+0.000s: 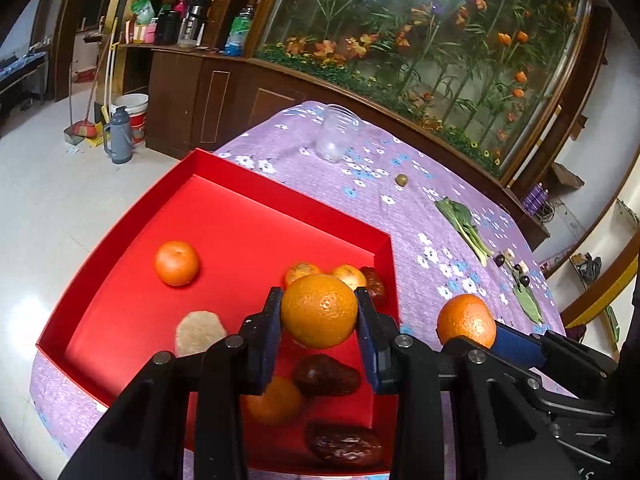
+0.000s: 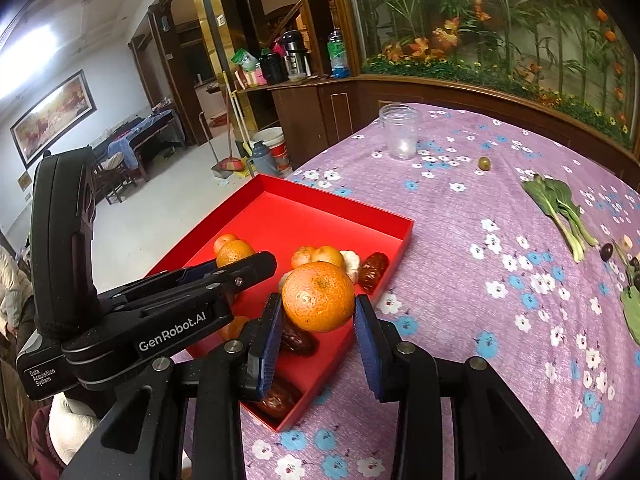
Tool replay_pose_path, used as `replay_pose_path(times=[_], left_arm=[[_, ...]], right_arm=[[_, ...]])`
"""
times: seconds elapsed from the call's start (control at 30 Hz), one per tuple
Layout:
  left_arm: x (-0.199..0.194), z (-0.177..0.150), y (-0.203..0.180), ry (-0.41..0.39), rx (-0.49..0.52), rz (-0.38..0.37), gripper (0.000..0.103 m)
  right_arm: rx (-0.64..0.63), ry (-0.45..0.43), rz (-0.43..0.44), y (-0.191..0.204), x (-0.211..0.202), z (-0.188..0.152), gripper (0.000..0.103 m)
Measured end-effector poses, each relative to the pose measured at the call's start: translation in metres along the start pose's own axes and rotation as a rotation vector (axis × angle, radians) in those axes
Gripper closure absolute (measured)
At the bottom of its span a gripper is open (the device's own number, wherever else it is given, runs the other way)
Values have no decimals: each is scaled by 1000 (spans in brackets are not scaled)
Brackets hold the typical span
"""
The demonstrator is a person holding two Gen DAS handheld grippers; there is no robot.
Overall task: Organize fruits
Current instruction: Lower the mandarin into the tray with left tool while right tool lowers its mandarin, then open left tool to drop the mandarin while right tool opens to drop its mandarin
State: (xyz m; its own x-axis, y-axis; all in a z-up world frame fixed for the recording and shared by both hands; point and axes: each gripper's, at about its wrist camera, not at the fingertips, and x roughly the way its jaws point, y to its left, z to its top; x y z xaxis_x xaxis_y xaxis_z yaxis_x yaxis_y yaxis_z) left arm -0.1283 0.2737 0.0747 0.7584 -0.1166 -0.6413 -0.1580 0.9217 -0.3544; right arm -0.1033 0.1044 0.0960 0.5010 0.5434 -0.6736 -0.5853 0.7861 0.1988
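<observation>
My left gripper (image 1: pixel 319 312) is shut on an orange (image 1: pixel 319 310) and holds it above the near right part of the red tray (image 1: pixel 120 264). In the tray lie another orange (image 1: pixel 177 263), smaller mandarins (image 1: pixel 303 272), brown dates (image 1: pixel 326 374) and a pale round piece (image 1: pixel 200 332). My right gripper (image 2: pixel 319 300) is shut on a second orange (image 2: pixel 319 296), over the tray's near right edge (image 2: pixel 404 236). Each view shows the other gripper too: the right one (image 1: pixel 468 328) at the tray's right, the left one (image 2: pixel 236 258) over the tray.
On the purple flowered cloth (image 2: pixel 480 320) stand a clear plastic cup (image 2: pixel 400 132), a small green fruit (image 2: pixel 484 163), a leafy green (image 2: pixel 560 208) and small dark fruits (image 1: pixel 516 268) at the right. A wooden cabinet (image 1: pixel 224 100) runs behind the table.
</observation>
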Motion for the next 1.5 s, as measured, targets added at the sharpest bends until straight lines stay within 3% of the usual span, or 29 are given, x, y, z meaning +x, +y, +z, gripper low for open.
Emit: replay_pose_path(times=[0.77, 1.17, 1.5], left_arm=[[-5, 13, 63, -33, -104, 43, 69], [-5, 58, 45, -86, 6, 95, 69], [18, 78, 29, -53, 95, 143, 69]], right_arm=[[-25, 50, 21, 25, 42, 17, 64], [8, 22, 21, 19, 53, 41, 64], [47, 1, 37, 6, 63, 57, 64]])
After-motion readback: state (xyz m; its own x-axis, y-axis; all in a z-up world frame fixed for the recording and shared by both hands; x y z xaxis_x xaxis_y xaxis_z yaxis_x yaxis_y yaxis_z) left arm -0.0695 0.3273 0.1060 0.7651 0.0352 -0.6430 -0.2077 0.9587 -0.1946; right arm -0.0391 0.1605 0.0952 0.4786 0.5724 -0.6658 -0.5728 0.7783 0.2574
